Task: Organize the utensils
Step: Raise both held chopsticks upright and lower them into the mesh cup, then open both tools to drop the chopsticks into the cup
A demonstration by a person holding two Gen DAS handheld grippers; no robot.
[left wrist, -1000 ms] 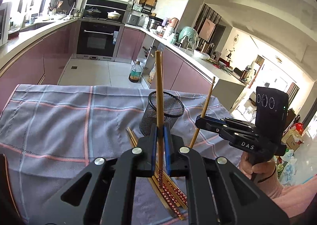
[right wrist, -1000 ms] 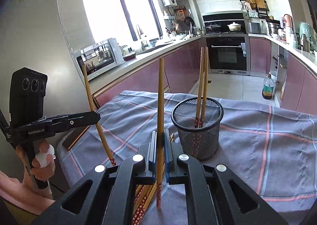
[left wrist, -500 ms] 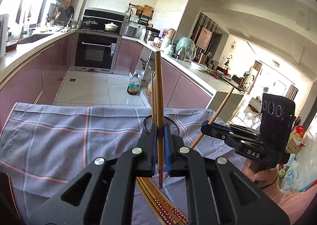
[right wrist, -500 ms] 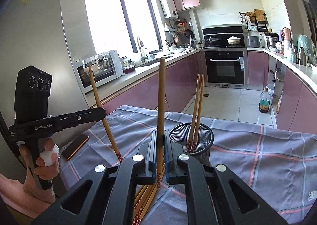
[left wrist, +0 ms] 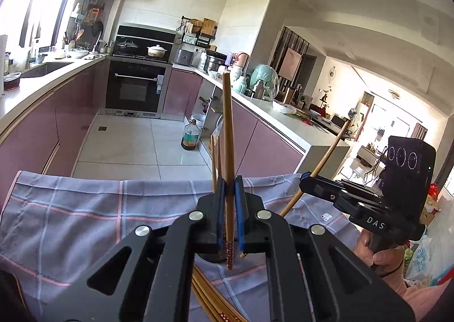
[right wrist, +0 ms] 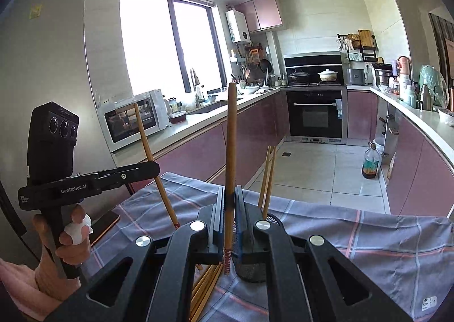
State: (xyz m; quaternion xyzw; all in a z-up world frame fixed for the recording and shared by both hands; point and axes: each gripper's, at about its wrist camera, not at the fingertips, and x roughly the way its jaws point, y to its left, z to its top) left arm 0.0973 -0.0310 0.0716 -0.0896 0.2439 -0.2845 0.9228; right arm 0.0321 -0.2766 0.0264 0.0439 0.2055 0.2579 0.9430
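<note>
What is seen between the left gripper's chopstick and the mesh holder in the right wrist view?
The right gripper, shut on its own upright chopstick, stands between the left gripper's chopstick and the mesh holder; the right wrist view shows it.

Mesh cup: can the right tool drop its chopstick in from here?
Probably yes. The right tool holds its chopstick upright, tip just beside the mesh cup, whose mouth holds only two chopsticks. The left tool stays off to the side.
</note>
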